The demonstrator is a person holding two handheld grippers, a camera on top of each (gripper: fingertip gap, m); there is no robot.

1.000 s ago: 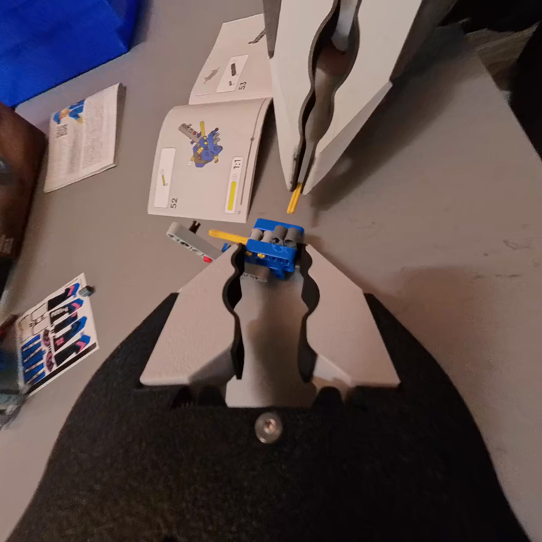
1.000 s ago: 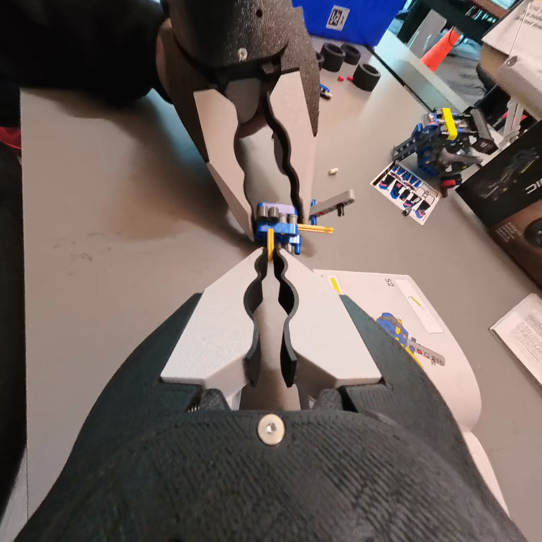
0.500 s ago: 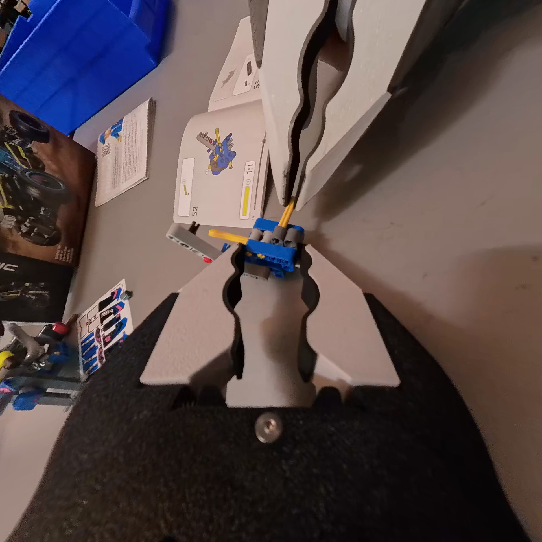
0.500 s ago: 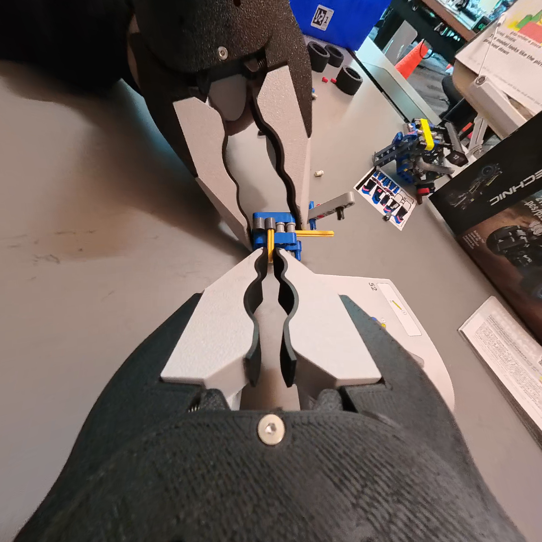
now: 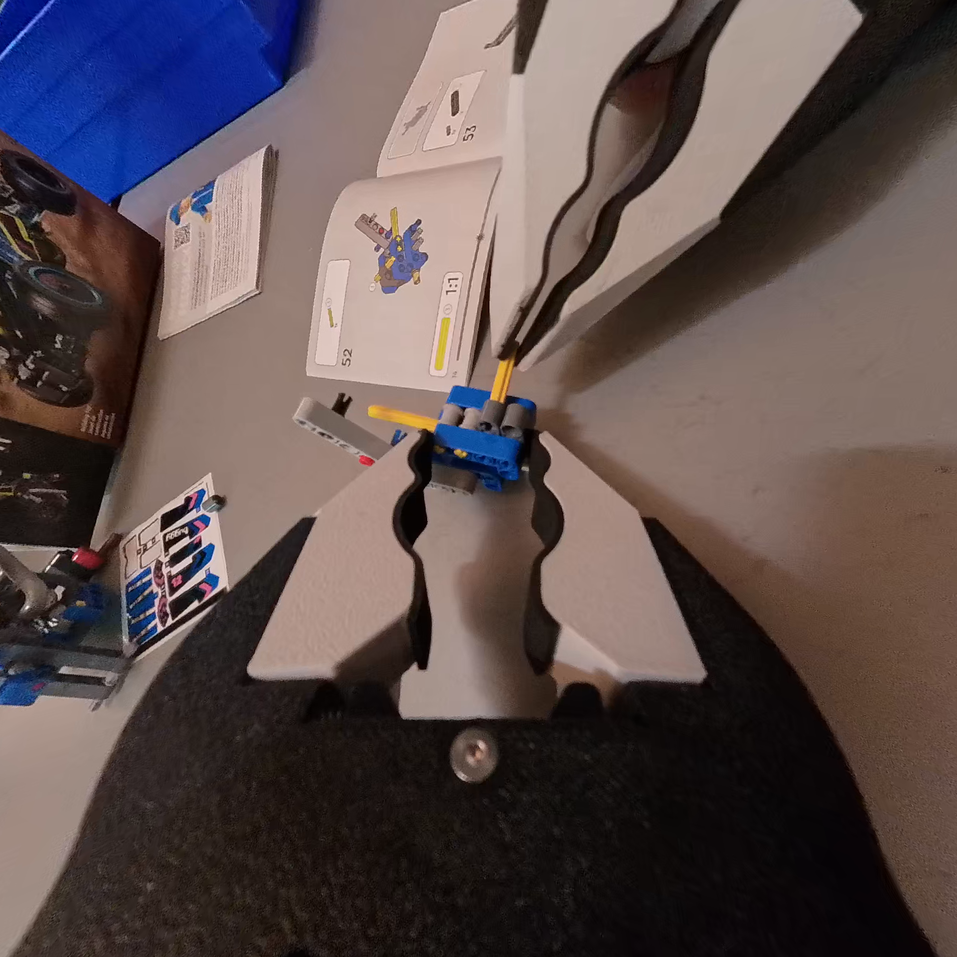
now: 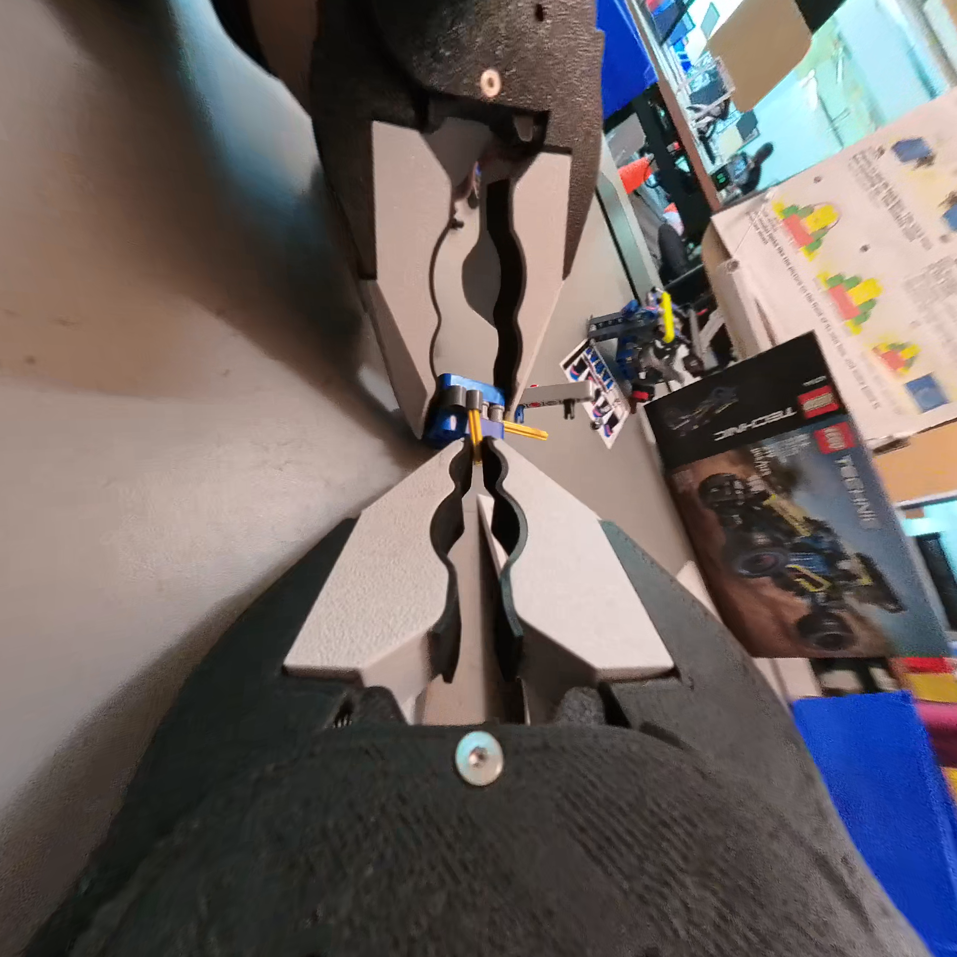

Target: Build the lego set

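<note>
Right wrist view: right tongs (image 6: 477,451) pinch yellow axle (image 6: 474,434) (left tongs (image 5: 479,449) clamp blue assembly (image 5: 479,434)).

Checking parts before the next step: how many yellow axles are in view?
2. One yellow axle is pinched by the right gripper, entering the blue assembly; the other axle sticks sideways from it. Others may be hidden.

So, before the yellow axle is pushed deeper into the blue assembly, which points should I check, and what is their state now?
1. Left tongs shut on the blue assembly: ok.
2. Right tongs pinch the yellow axle at its end: ok.
3. Axle tip already in a grey connector on the assembly: ok.
4. Axle straight in line with the hole: cannot tell.
5. How deep the axle sits: cannot tell.
6. Instruction booklet open nearby for comparison: ok.
</note>
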